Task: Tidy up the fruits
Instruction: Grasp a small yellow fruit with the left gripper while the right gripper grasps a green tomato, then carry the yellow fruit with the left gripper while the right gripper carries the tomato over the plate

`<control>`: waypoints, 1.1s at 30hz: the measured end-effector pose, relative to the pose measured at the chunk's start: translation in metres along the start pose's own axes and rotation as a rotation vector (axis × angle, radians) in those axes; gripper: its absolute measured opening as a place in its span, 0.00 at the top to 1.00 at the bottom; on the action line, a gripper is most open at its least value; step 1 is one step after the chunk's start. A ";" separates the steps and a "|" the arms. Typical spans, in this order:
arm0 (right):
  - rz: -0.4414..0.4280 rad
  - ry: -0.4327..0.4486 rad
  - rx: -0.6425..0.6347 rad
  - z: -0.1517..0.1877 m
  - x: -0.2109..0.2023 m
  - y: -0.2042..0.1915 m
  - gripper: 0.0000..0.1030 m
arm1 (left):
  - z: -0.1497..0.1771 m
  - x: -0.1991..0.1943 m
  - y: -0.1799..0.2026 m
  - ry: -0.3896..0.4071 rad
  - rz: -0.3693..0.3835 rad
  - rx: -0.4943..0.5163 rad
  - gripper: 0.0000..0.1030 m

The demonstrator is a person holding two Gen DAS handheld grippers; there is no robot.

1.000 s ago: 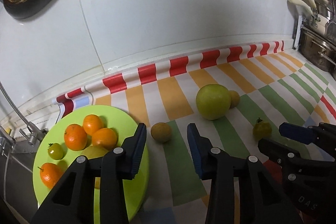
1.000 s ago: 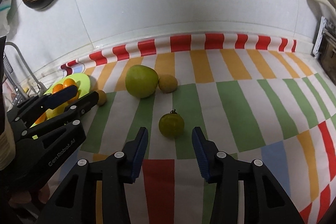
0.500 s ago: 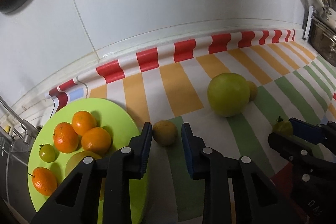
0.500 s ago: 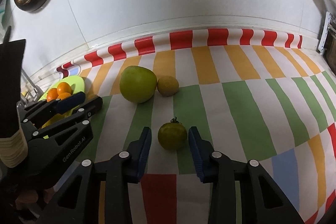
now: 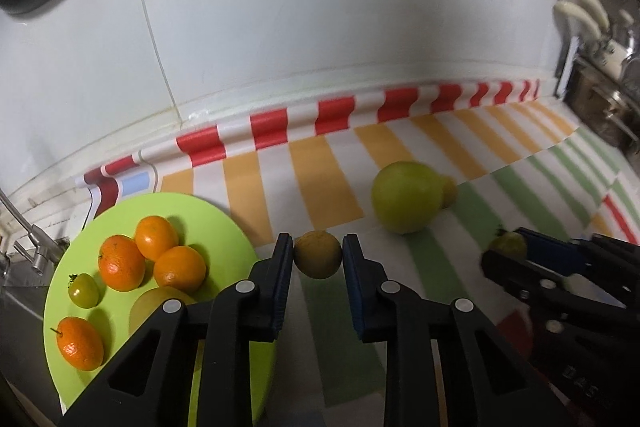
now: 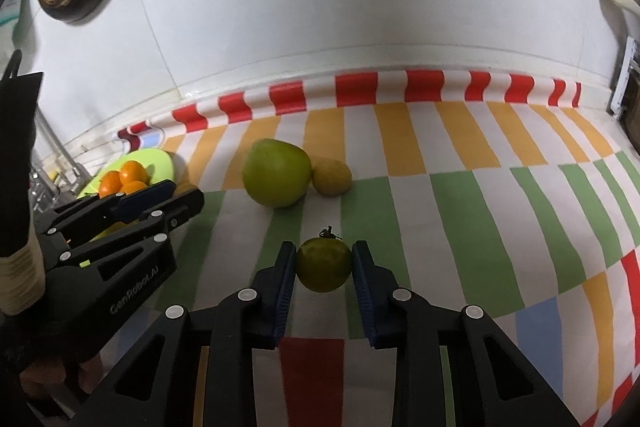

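A: Fruit first. Where does the small round brownish-yellow fruit (image 5: 318, 254) sit?

B: Right between the pads of the left gripper (image 5: 317, 255), which pinch it on both sides, over the striped plastic table cover (image 5: 320, 171).

A: And the right gripper (image 6: 324, 264)?

B: Its pads press on the small dark green tomato with a stem (image 6: 323, 263), one on each flank.

A: Anything else near?

B: Left of the left claw lies a round lime-green plate (image 5: 208, 219) holding four oranges and a small green tomato. Ahead and right of it stands a large pale green round fruit (image 5: 404, 197), touching a smaller yellowish one behind.
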State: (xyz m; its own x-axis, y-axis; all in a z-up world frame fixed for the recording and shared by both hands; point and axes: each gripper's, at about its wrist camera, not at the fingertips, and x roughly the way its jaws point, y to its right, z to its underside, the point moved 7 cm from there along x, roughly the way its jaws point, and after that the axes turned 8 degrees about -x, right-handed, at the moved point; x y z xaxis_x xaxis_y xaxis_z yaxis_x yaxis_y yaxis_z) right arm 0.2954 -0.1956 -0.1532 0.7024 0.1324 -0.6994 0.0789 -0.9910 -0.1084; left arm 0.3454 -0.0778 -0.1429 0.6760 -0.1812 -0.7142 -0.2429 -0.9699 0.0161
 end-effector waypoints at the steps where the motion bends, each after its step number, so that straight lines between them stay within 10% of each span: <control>1: -0.001 0.006 -0.004 -0.002 -0.002 -0.001 0.71 | -0.001 -0.004 0.001 0.005 0.004 0.000 0.75; 33: -0.129 0.177 -0.191 -0.025 -0.115 -0.092 0.71 | 0.028 -0.170 -0.056 0.171 -0.037 -0.149 0.75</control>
State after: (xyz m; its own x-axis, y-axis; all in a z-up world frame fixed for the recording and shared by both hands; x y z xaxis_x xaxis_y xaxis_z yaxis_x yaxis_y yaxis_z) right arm 0.2252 -0.1201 -0.0449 0.7890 0.2684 -0.5526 0.2955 -0.9544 -0.0416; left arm 0.2249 0.0123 -0.0417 0.7938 -0.1580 -0.5872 -0.1193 -0.9873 0.1045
